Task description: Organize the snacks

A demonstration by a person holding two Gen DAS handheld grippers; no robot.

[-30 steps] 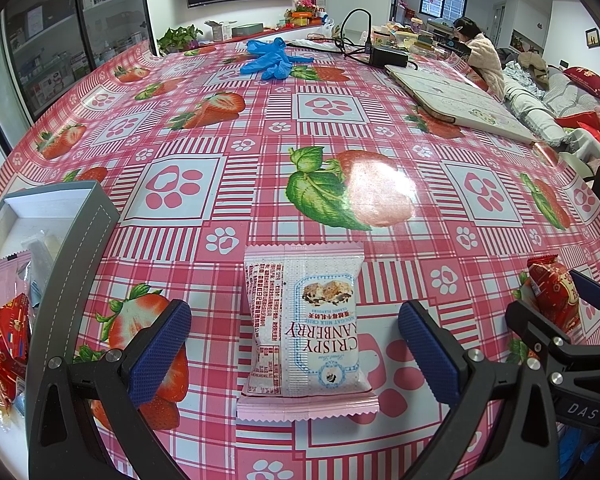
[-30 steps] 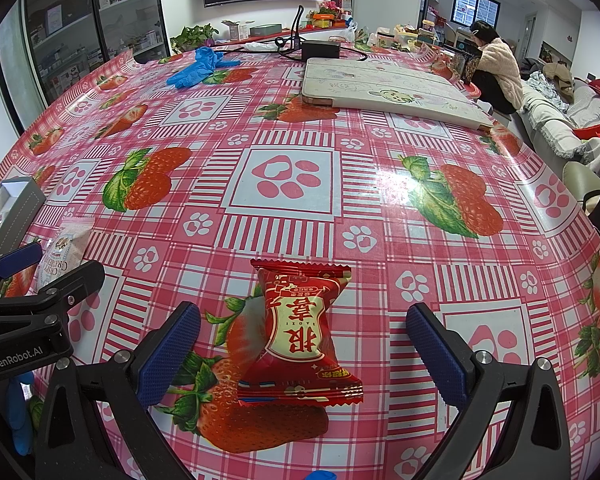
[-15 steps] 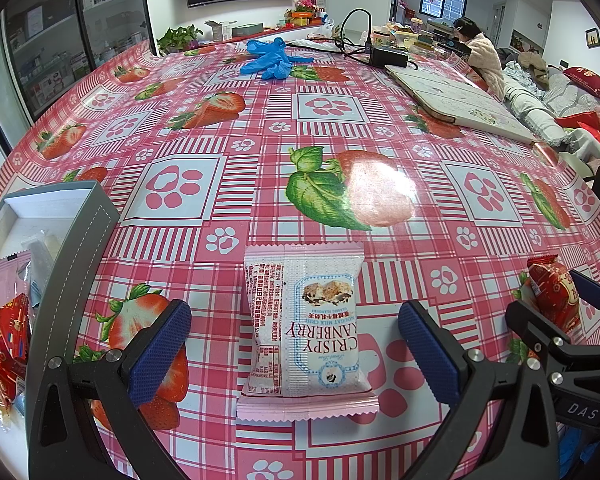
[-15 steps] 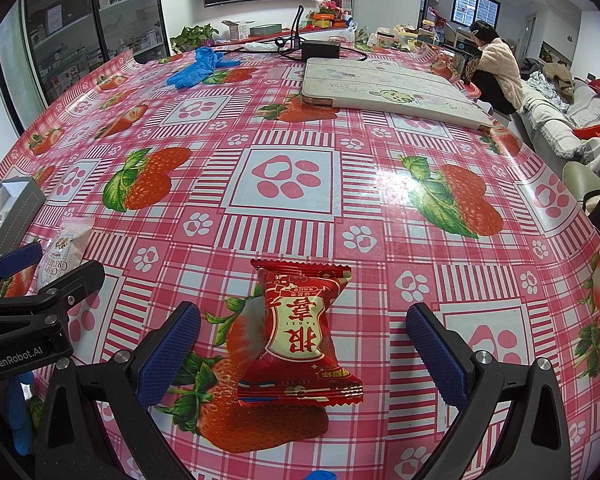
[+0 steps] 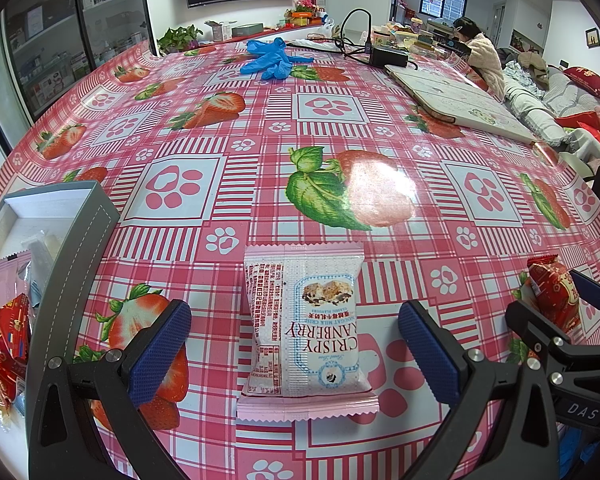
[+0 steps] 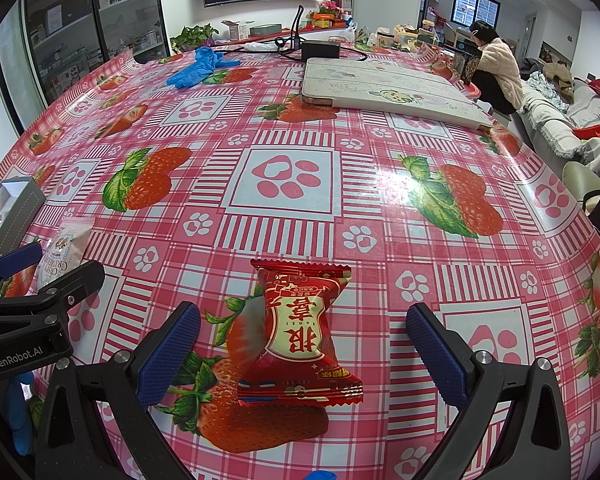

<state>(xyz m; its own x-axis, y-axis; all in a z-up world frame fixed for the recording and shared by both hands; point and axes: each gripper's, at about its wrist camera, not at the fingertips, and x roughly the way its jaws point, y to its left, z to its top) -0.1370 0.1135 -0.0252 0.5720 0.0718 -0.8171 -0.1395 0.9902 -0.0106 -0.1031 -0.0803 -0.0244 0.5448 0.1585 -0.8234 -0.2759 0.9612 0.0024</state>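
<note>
The left gripper [image 5: 294, 350] is hanging spread wide over the table, its ribbed blue pads [image 5: 160, 352] flanking the pink pack [image 5: 304, 332] without touching it. The pack is lying flat, dead centre between the fingers, long axis running straight away from the gripper, so a close would take it across its short width. It is a soft, crinkly pillow sachet with crimped, serrated end seals, one of them nearest the camera.

The right gripper [image 6: 302, 350] is sitting likewise, spread and holding nothing, straddling the red candy [image 6: 300, 332]. This is a glossy foil wrapper, pinched at the waist and flared at both ends, long axis again pointing away, leaning slightly left at the far end. Each hand is nearer its own snack; the two are lying side by side, near each other.

Left of the pink pack, the grey box [image 5: 76, 240] is standing with stitched walls, several wrappers already inside, so it looks like the drop-off. Beyond is the glossy strawberry-print tablecloth [image 5: 260, 120], slick and likely to let foil slide.
</note>
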